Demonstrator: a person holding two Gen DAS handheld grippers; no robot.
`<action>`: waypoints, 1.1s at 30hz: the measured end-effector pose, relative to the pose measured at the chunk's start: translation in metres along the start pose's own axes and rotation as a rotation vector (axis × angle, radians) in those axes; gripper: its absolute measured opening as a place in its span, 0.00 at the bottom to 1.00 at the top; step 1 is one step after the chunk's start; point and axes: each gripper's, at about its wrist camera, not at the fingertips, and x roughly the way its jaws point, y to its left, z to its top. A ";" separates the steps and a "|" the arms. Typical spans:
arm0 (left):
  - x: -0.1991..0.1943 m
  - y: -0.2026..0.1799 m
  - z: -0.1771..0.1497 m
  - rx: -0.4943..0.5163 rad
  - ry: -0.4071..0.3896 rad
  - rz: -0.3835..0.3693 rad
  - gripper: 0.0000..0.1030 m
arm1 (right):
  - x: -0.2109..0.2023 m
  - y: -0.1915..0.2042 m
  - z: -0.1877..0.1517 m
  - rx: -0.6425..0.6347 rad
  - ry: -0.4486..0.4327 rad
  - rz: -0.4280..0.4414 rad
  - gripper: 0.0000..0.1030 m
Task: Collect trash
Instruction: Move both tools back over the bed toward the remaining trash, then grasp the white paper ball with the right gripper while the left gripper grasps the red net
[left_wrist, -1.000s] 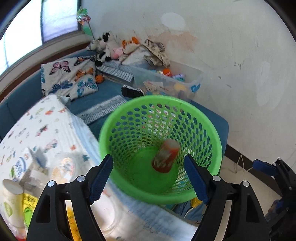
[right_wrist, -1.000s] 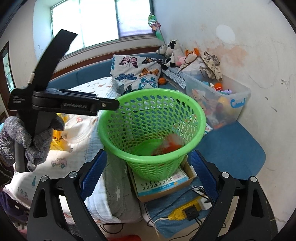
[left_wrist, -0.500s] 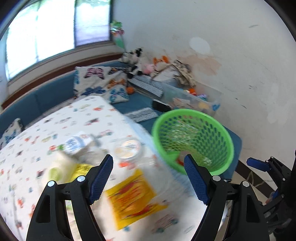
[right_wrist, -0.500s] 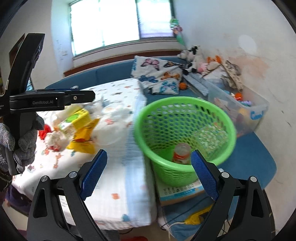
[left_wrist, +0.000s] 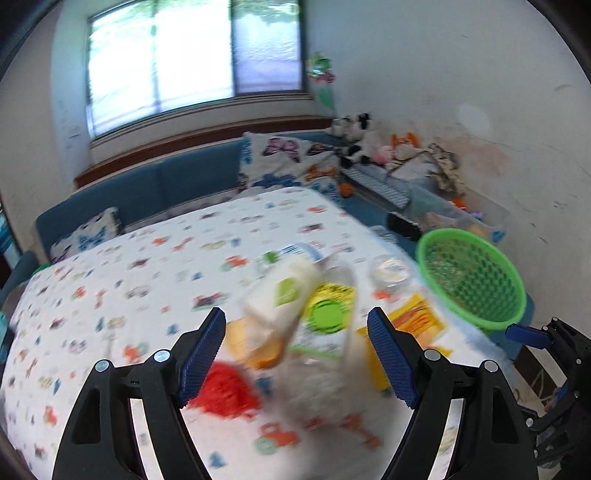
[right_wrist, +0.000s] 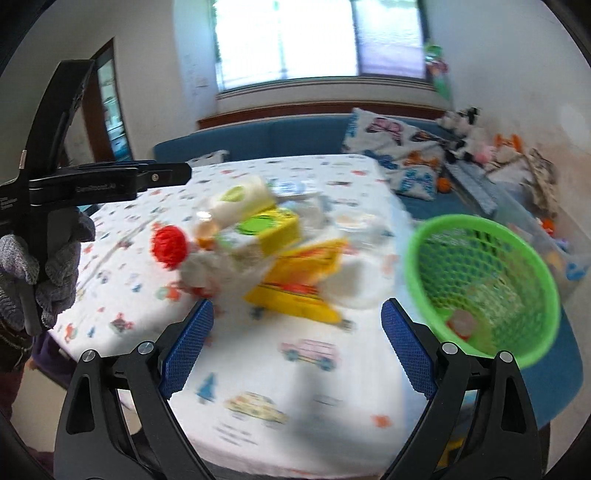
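Facing a blurred heap of trash (left_wrist: 314, 321) on the printed white tablecloth (left_wrist: 129, 280), the left gripper (left_wrist: 297, 354) stands wide with nothing between its blue pads. The right gripper (right_wrist: 297, 347) is likewise wide and empty. Only the right wrist view shows a reddish cup (right_wrist: 461, 323) inside the green perforated plastic basket (right_wrist: 480, 236) beside the table, and the gloved hand (right_wrist: 44, 273) gripping the left tool.

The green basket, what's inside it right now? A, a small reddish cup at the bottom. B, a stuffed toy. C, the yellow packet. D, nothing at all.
A: the right wrist view shows a small reddish cup lying at the bottom of the basket, while the yellow packet is on the table.
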 end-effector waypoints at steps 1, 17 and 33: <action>-0.001 0.007 -0.003 -0.011 0.001 0.010 0.74 | 0.004 0.006 0.001 -0.007 0.003 0.013 0.88; -0.011 0.079 -0.050 -0.155 0.036 0.090 0.74 | 0.078 0.060 0.018 -0.026 0.111 0.124 0.76; 0.015 0.086 -0.073 -0.178 0.123 0.053 0.76 | 0.126 0.065 0.009 0.019 0.204 0.145 0.49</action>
